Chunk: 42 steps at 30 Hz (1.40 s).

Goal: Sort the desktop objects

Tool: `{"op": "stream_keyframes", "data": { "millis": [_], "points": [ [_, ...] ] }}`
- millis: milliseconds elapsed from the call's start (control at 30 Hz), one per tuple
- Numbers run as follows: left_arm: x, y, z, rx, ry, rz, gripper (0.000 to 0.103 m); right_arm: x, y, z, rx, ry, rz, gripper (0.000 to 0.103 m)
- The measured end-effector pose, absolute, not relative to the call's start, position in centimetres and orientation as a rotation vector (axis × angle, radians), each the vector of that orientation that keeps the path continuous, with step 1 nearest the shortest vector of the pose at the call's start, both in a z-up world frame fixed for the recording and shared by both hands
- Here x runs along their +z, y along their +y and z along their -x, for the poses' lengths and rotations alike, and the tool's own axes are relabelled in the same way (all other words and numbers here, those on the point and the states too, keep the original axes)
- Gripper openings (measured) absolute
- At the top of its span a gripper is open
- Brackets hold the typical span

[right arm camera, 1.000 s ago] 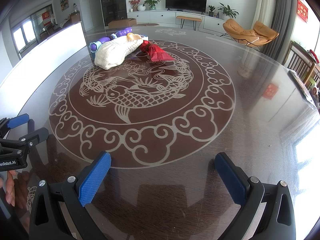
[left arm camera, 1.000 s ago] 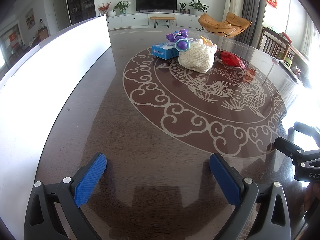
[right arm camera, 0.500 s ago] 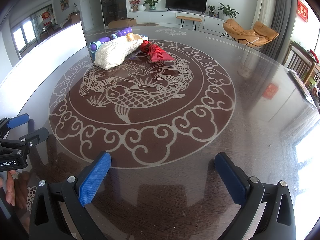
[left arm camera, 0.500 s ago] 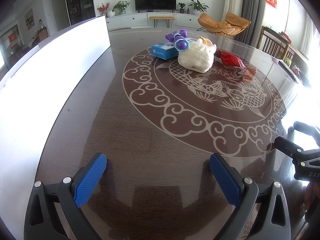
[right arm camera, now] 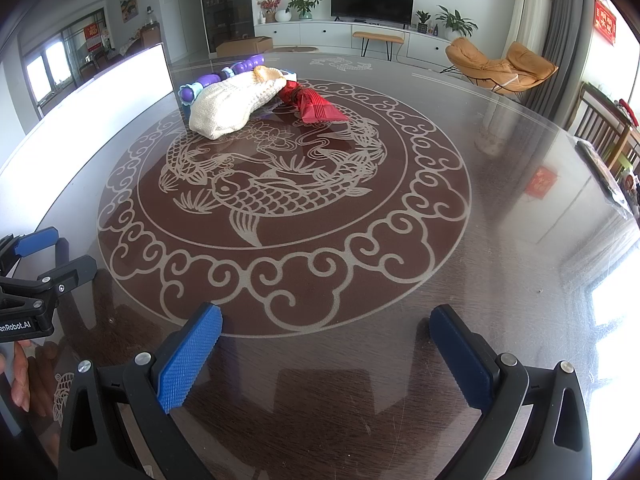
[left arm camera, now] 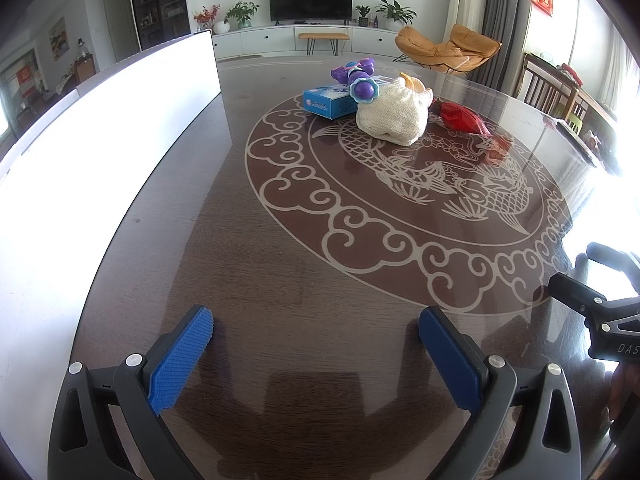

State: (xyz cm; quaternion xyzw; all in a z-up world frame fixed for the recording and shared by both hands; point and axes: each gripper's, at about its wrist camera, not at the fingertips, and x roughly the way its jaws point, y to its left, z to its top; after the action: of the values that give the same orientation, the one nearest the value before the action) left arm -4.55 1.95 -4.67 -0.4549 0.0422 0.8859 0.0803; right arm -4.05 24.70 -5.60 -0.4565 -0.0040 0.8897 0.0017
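Desktop objects, left view: blue box [left arm camera: 329,101], purple toy [left arm camera: 356,79], knit pouch [left arm camera: 394,117], red packet [left arm camera: 464,119] piled on desk [left arm camera: 280,280], beside white bin [left arm camera: 100,152]. Left tool [left arm camera: 316,342] wide open, empty.
Right view: pile far beyond right tool [right arm camera: 326,338], gaping, empty. Sorting judged unstarted.

On my right gripper [left arm camera: 608,300], seen at the edge of the left wrist view, I read the white letters "DAS" before the frame cuts them off. On my left gripper [right arm camera: 28,276], in the right wrist view, the label shows "enRobot.AI", its start cropped. The blue box [left arm camera: 326,100] carries print, perhaps a logo, too small for me to read. The red wall hanging [right arm camera: 605,20] bears characters I cannot make out.
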Motion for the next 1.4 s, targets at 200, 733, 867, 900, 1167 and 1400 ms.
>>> {"op": "stream_keyframes", "data": {
  "millis": [200,733,867,900,1167,1400],
  "points": [
    [-4.7,1.9,4.6,2.649,0.126,1.36,0.103,-3.5,25.0,9.3,2.856,-0.094,1.374,0.103],
    [-4.6,2.0,4.5,2.649,0.125,1.36,0.103,-4.9,21.9,26.5,2.861,-0.202,1.647,0.051],
    [-4.6,2.0,4.6,2.649,0.123,1.36,0.103,-4.7,19.9,25.2,2.97,-0.181,1.651,0.029],
    [-4.6,2.0,4.7,2.649,0.123,1.36,0.103,-4.7,19.0,24.3,3.005,-0.225,1.658,0.029],
    [-4.6,2.0,4.7,2.649,0.124,1.36,0.103,-4.7,15.9,14.3,3.174,-0.458,1.764,0.028],
    [-4.6,2.0,4.7,2.649,0.124,1.359,0.103,-4.7,20.3,7.9,3.081,-0.421,1.603,0.029]
  ]
}}
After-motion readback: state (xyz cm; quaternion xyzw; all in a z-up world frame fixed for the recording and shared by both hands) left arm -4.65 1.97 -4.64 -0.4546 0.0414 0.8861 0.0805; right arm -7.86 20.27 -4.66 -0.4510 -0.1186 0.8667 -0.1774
